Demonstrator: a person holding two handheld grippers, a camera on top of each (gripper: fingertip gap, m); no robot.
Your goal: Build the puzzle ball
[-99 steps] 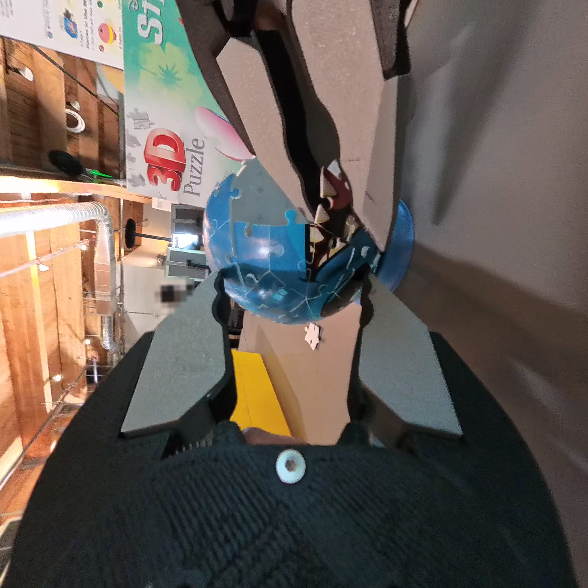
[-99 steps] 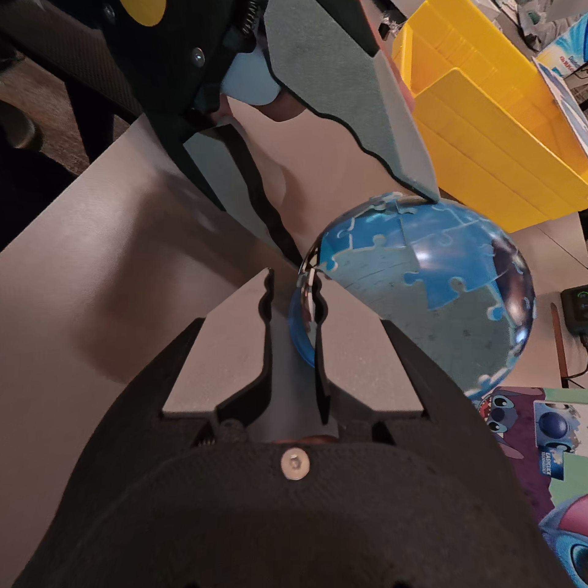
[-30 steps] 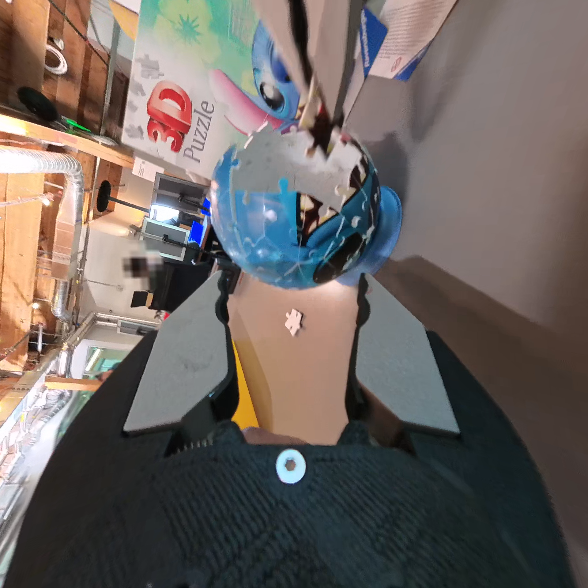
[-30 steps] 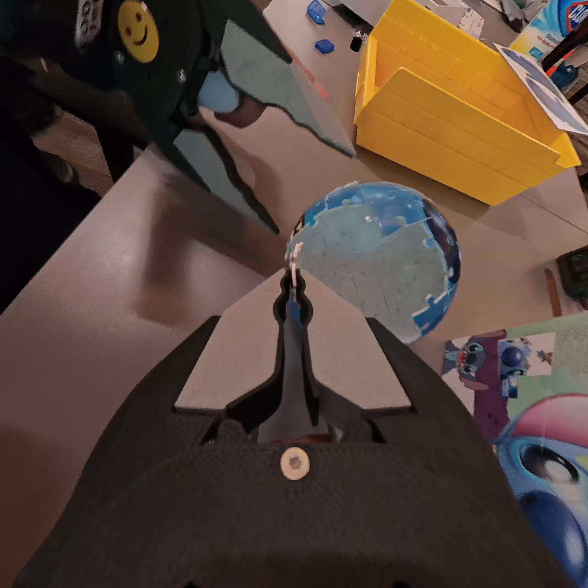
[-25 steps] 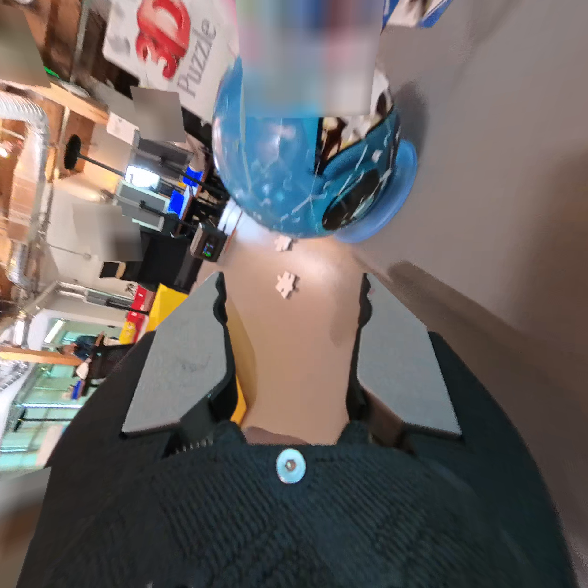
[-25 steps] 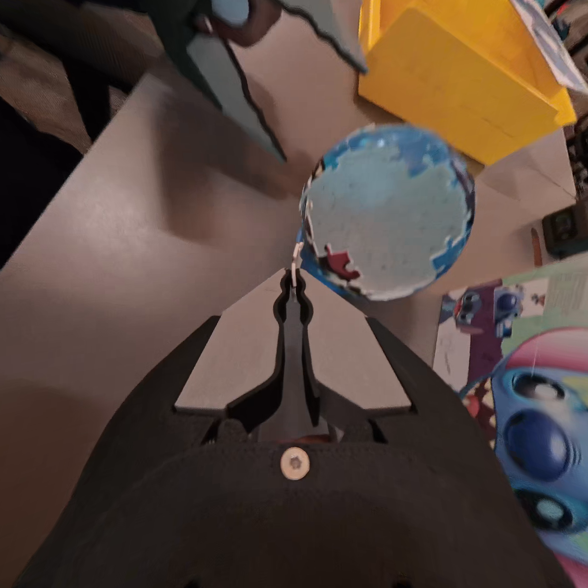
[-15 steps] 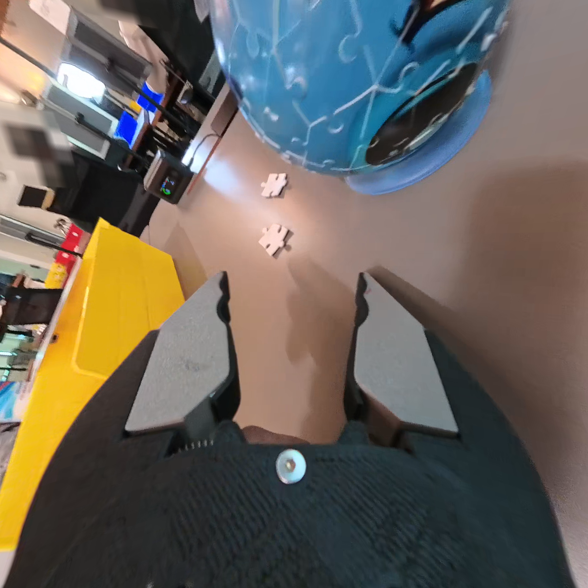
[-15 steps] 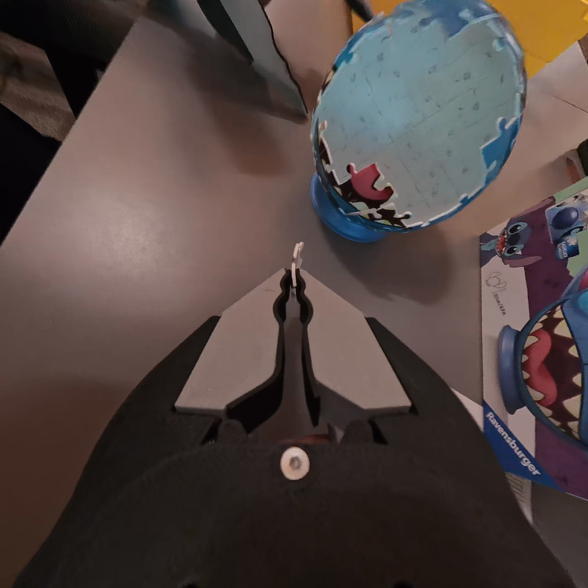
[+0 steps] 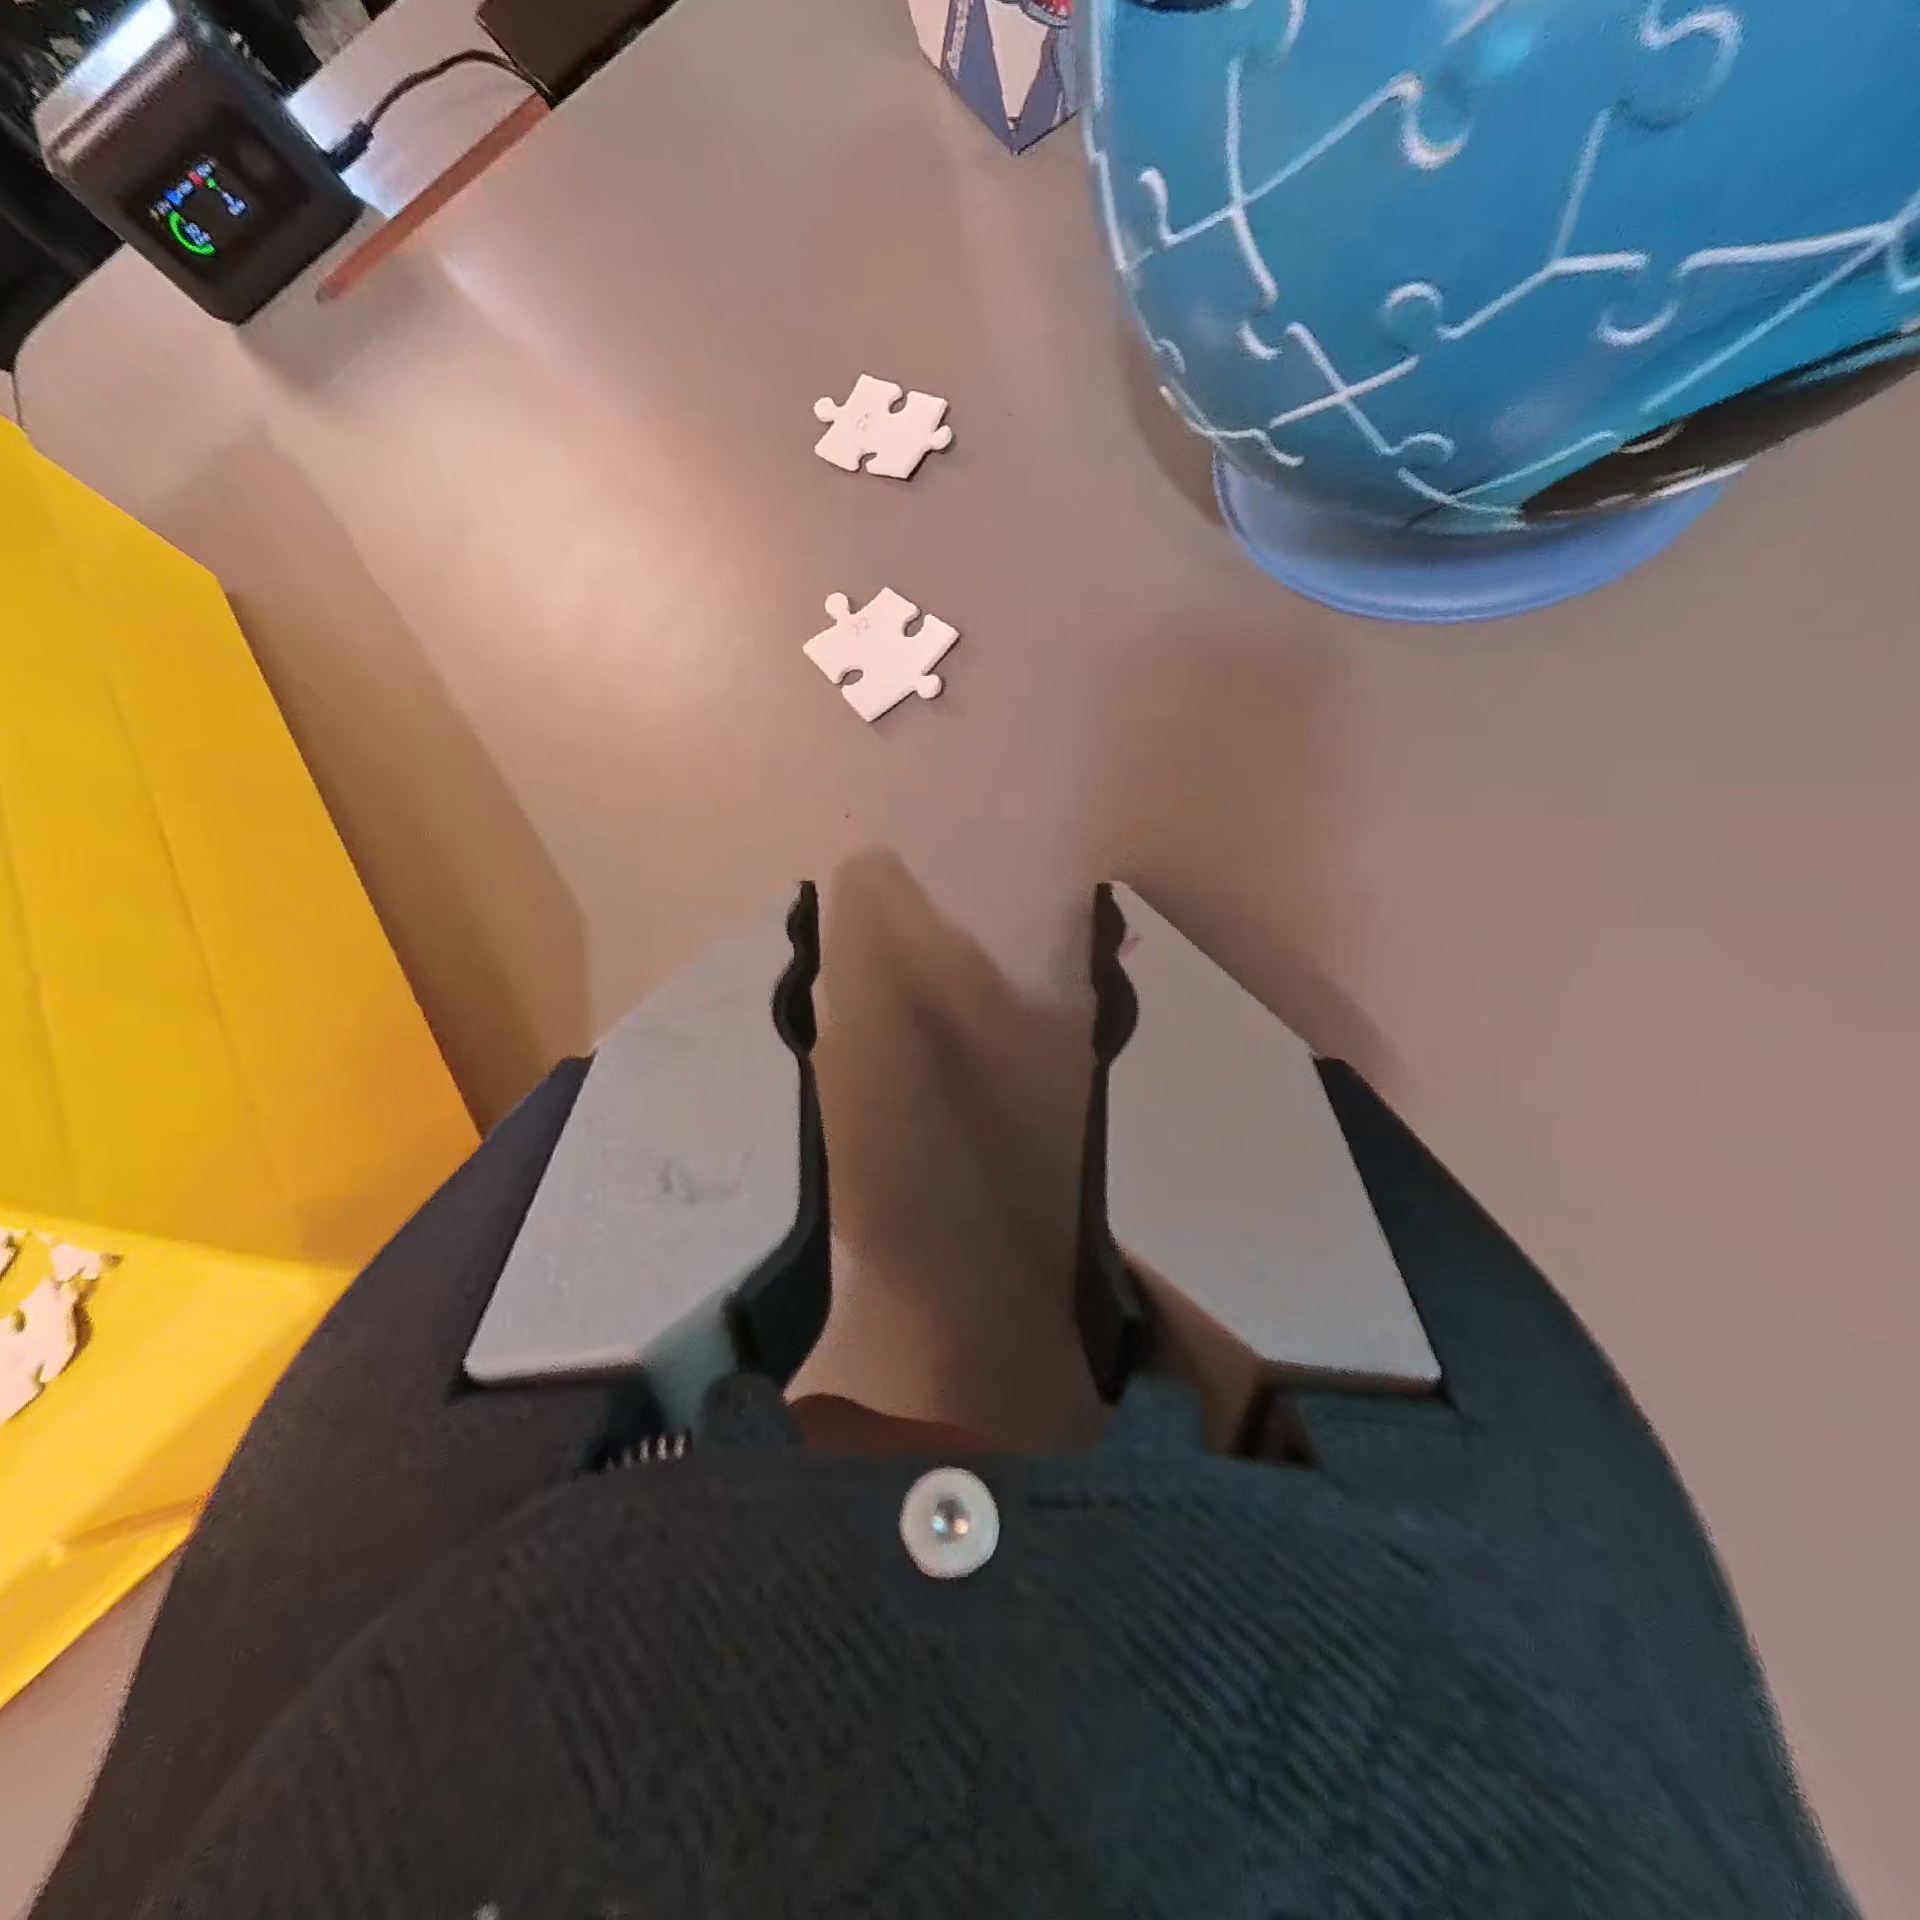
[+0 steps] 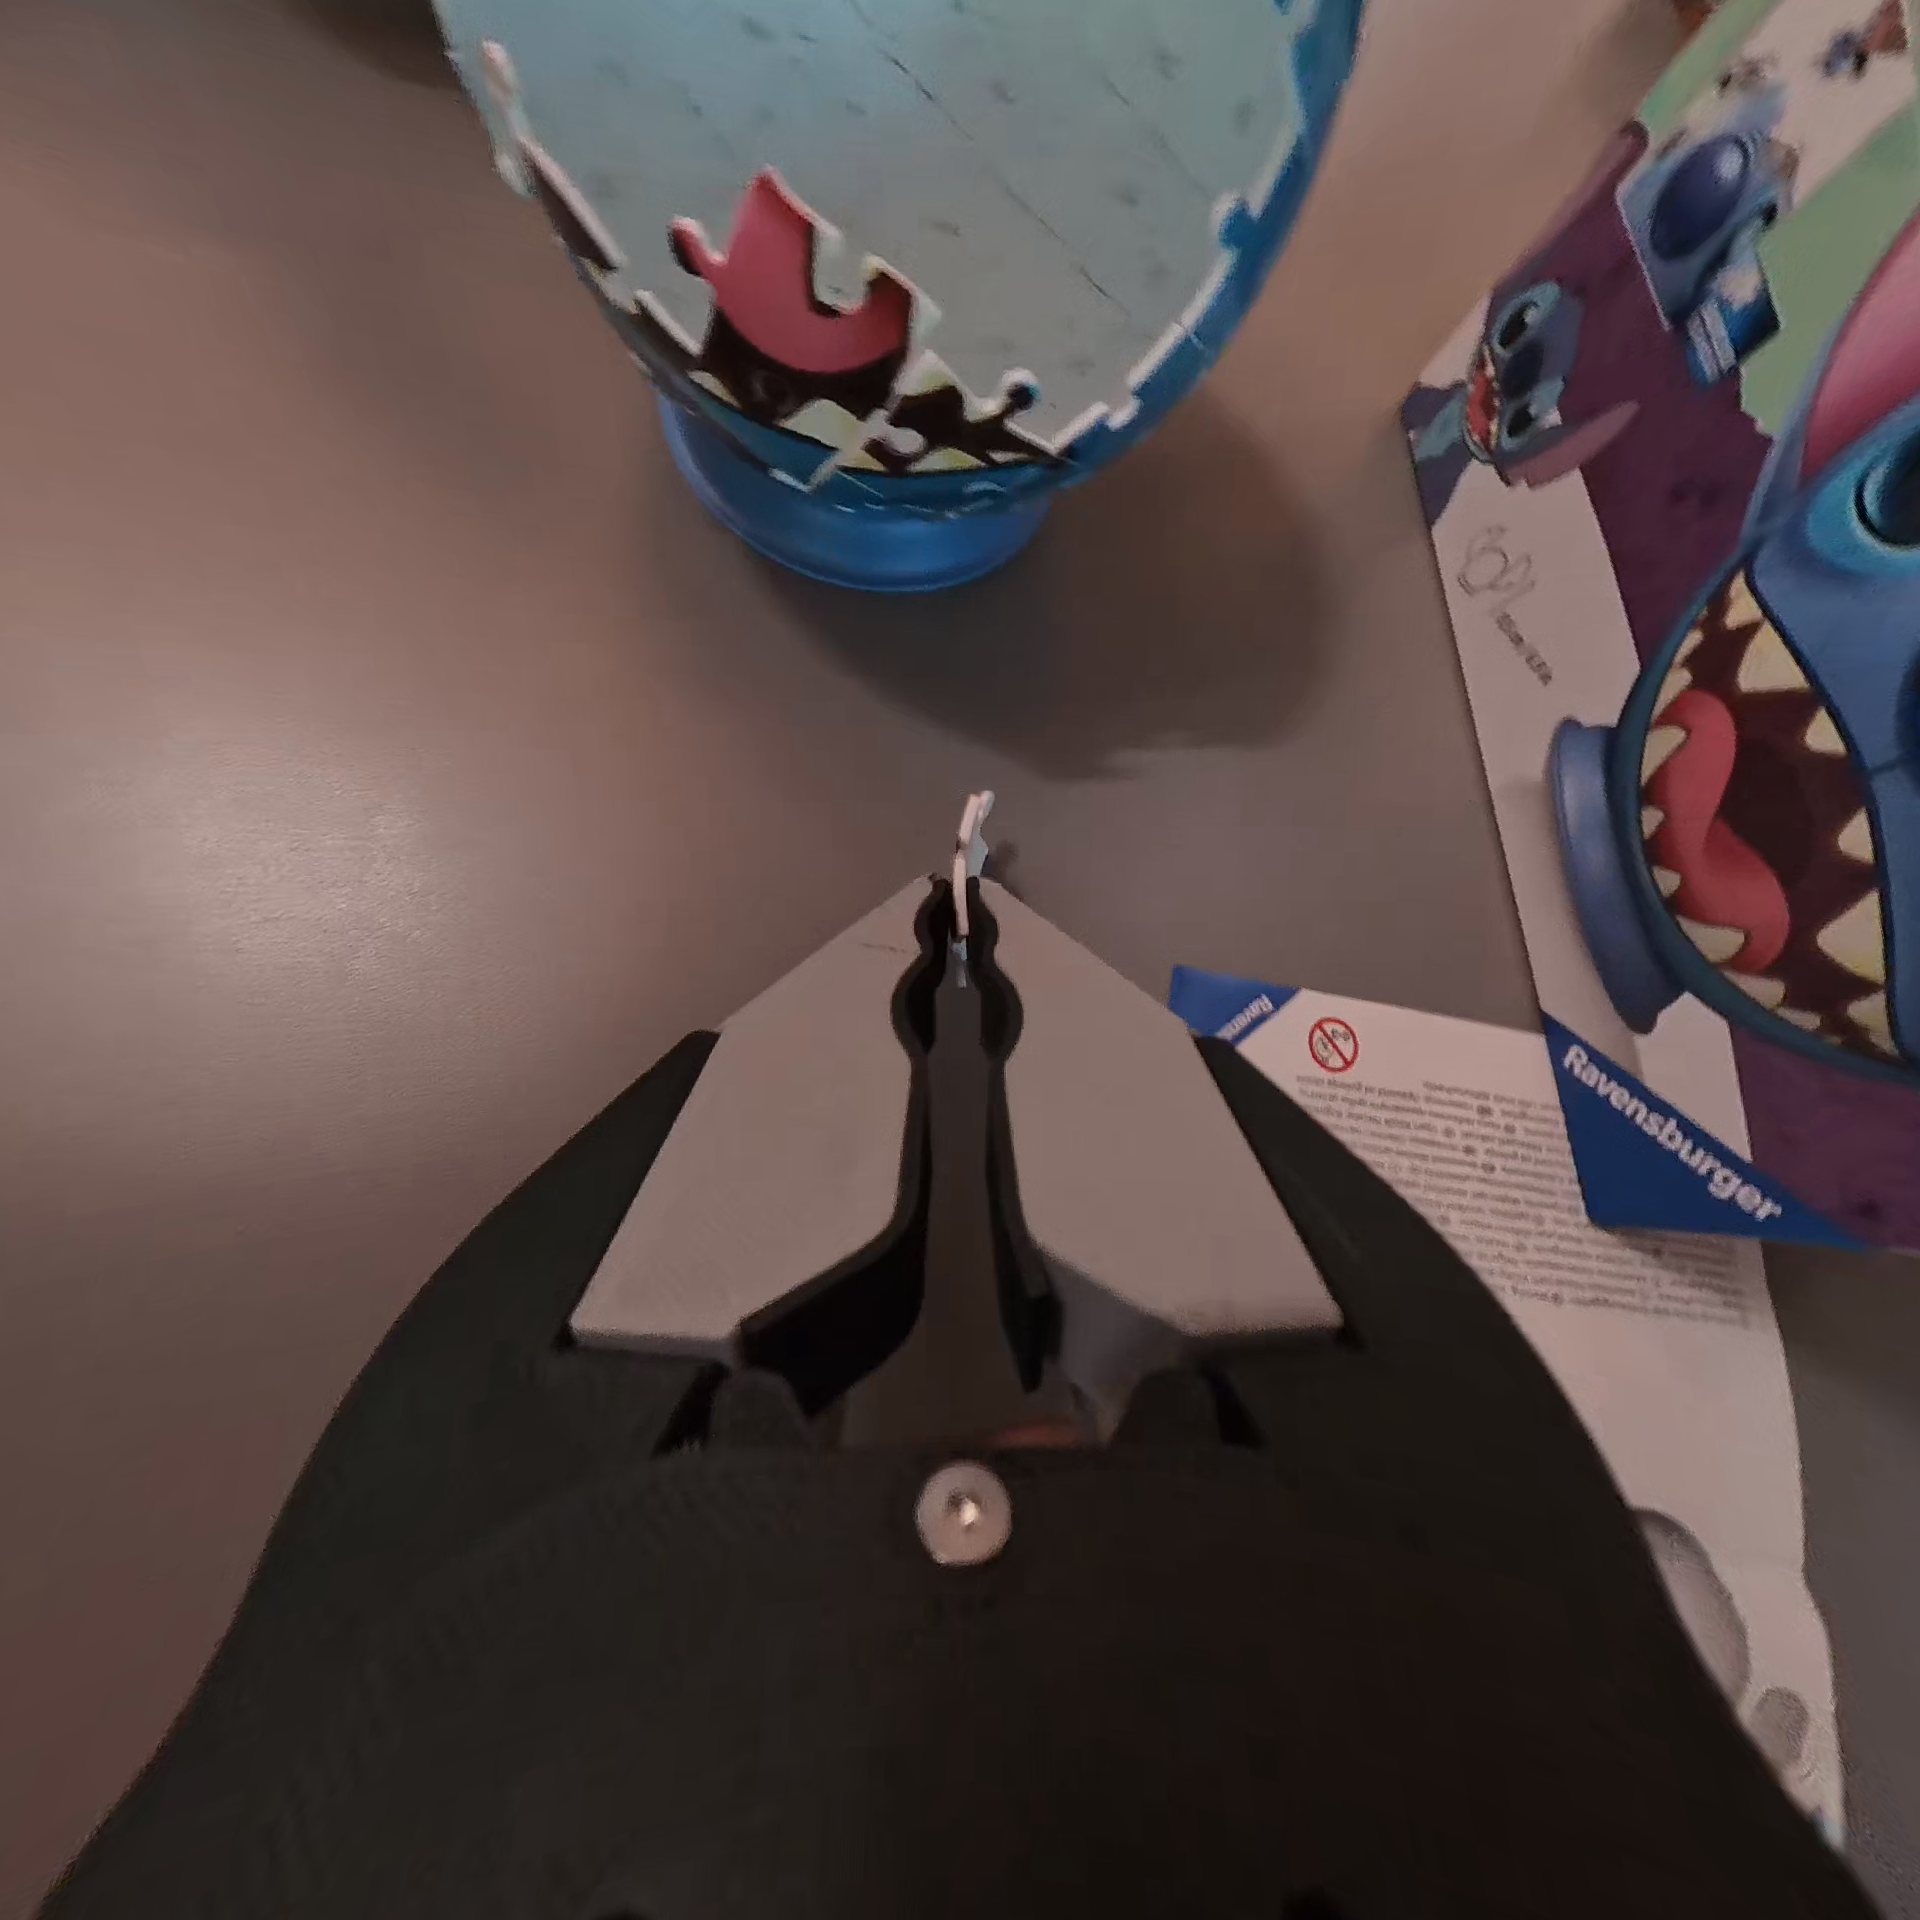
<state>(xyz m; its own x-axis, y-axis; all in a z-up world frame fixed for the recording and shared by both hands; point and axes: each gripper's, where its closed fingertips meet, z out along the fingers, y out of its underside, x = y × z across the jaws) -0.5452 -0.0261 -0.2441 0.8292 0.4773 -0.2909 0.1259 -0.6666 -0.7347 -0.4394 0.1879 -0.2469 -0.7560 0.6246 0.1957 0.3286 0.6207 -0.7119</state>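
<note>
Glossy plastic puzzle ball (image 9: 1507, 239); smooth matt table (image 9: 1455, 935); yellow plastic bin (image 9: 156, 935).

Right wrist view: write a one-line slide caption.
Right gripper shut on a thin white puzzle piece, near the partly built blue puzzle ball on its blue ring stand.

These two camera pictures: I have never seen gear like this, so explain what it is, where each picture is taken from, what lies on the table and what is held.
A person holds a two-finger gripper in each hand, each with a camera looking forward along its fingers.

Left wrist view: the left gripper is open and empty above the grey table. Ahead lie two loose white puzzle pieces, beside the blue puzzle ball on its stand. A yellow bin sits alongside.

Right wrist view: the right gripper is shut on a thin puzzle piece. The ball is unfinished. The puzzle box and a leaflet lie nearby.
</note>
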